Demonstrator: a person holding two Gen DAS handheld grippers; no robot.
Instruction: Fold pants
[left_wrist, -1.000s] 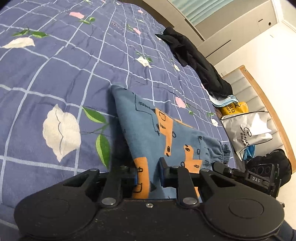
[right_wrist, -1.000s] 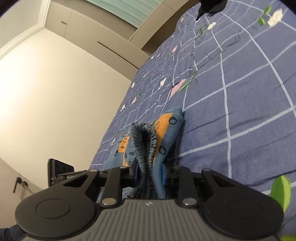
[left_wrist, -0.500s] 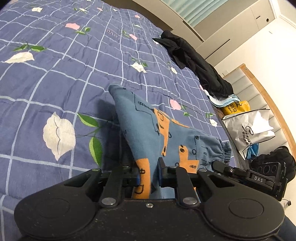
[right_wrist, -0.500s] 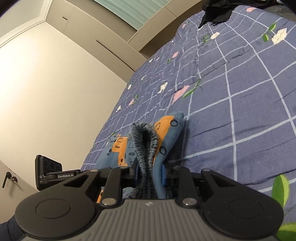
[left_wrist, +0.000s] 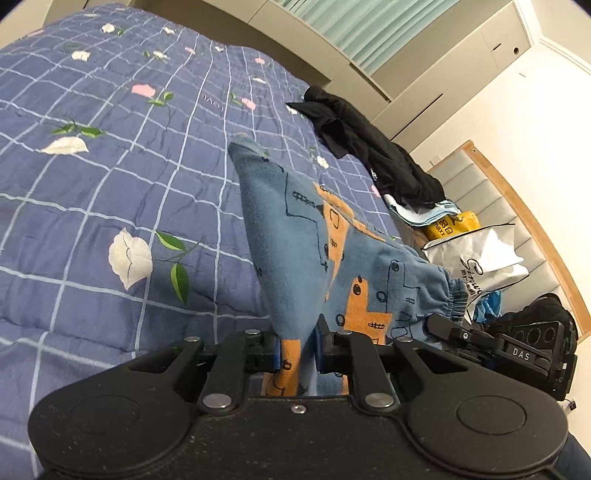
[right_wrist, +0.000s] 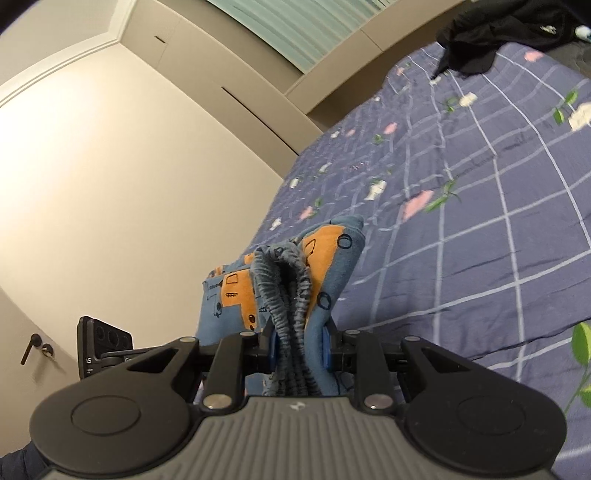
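Observation:
Small blue pants (left_wrist: 295, 236) with orange patches and dark line drawings hang lifted off the bed, stretched between both grippers. My left gripper (left_wrist: 298, 349) is shut on a fold of the blue and orange cloth. In the right wrist view the gathered elastic waistband (right_wrist: 286, 280) of the pants (right_wrist: 334, 251) is bunched upright between the pads, and my right gripper (right_wrist: 300, 345) is shut on it. The other gripper's black body shows at the right in the left wrist view (left_wrist: 517, 350) and at the left in the right wrist view (right_wrist: 103, 343).
A purple checked bedspread (left_wrist: 110, 166) with flowers lies under the pants. A black garment (left_wrist: 369, 147) lies at the bed's far side, with a yellow packet (left_wrist: 450, 225) and a white bag (left_wrist: 480, 254) by the wooden headboard (left_wrist: 524, 206). A cream wall (right_wrist: 110, 166) and a door handle (right_wrist: 31, 347) are left.
Both grippers have risen with the pants, which now hang higher off the bedspread. The left jaws have drawn a little tighter on the cloth.

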